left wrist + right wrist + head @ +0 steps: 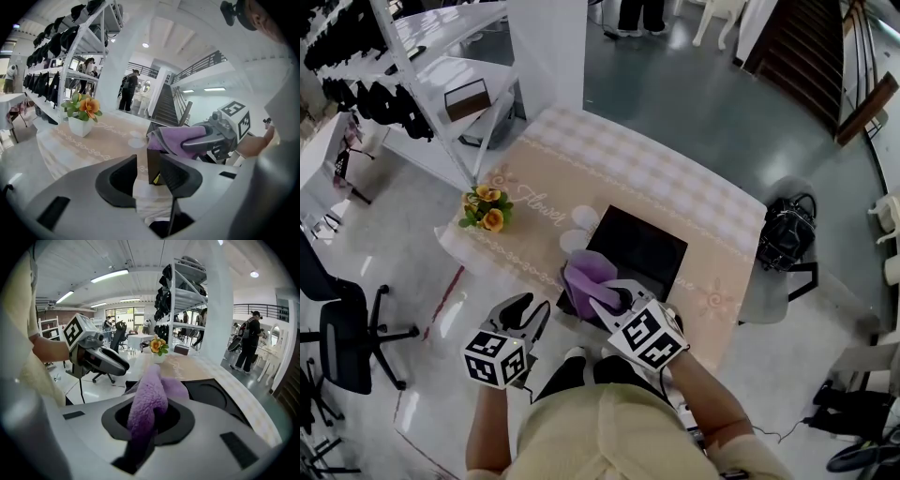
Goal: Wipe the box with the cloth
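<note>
Purple fleece cloth (586, 279), clamped in the right gripper (611, 302), hangs at the near left corner of the flat black box (645, 246), which lies ahead; the left gripper (531, 314), jaws apart and empty, flanks that corner.

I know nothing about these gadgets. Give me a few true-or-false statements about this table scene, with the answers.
1. The right gripper is clamped on a purple cloth. True.
2. The left gripper holds the flowers. False: its jaws stand apart and hold nothing; the flowers stand on the table.
3. The box is white. False: it is black.
4. A black bag sits to the right of the table. True.
</note>
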A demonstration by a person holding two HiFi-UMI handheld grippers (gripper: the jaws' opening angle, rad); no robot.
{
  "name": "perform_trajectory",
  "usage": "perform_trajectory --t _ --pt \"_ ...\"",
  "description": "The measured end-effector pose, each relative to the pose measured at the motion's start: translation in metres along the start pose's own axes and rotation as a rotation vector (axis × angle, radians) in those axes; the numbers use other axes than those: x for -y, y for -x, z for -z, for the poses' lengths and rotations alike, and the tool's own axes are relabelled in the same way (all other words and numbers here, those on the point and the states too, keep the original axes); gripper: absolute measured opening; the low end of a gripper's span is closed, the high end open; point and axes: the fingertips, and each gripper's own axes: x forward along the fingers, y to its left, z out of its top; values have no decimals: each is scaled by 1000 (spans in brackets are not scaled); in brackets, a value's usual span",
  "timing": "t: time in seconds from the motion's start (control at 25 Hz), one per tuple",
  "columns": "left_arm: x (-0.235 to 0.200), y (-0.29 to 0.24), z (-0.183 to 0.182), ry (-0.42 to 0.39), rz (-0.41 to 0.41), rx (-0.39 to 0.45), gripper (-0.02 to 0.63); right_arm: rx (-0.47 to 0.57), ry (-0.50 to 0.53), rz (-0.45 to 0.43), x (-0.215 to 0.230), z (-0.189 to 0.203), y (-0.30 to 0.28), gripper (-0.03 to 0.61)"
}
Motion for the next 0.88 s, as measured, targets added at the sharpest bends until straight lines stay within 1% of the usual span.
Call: perform_trajectory --t 0.12,0.2,0.36,0.88 --pt "4 -4 -1 -11 14 -6 166 -42 37 17 0 7 3 69" --pt "7 -6 -3 -21 26 -8 166 -70 43 22 1 12 5 69" --pt "13 -12 -7 -43 50 -13 166 -113 31 40 4 25 13 69" --pt "30 -31 -15 -94 110 -33 164 -192 -14 99 12 49 47 69"
